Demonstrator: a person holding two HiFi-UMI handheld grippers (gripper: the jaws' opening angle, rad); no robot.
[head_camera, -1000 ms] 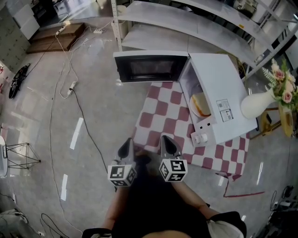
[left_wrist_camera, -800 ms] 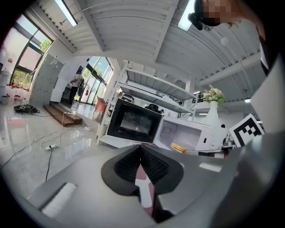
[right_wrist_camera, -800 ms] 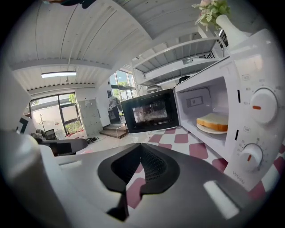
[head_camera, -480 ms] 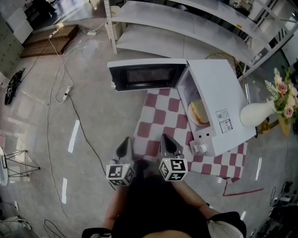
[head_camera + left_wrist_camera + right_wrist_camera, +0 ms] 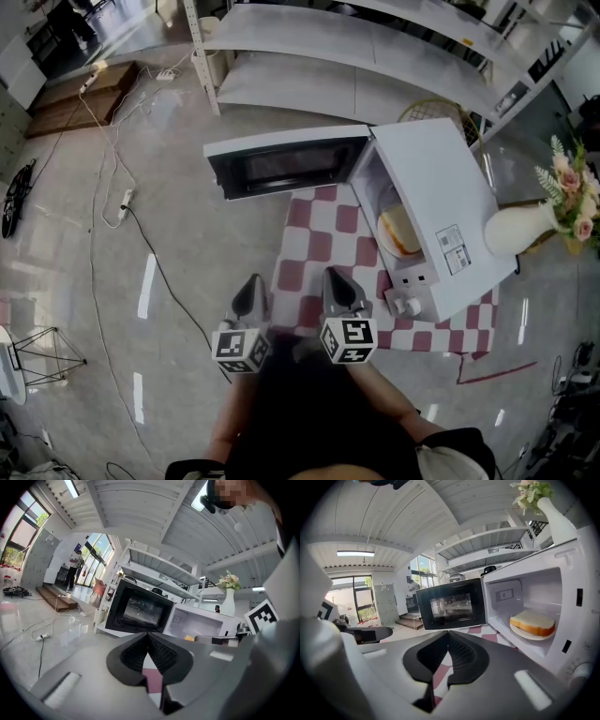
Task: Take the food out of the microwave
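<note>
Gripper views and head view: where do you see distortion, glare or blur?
Right gripper view: bread is sharp, shelves bow from the wide lens. Left gripper view: windows are very bright. Head view: floor carries streaks of glare.

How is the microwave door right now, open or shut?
Open. The door stands swung wide off the microwave, and the bread on its plate shows inside.
</note>
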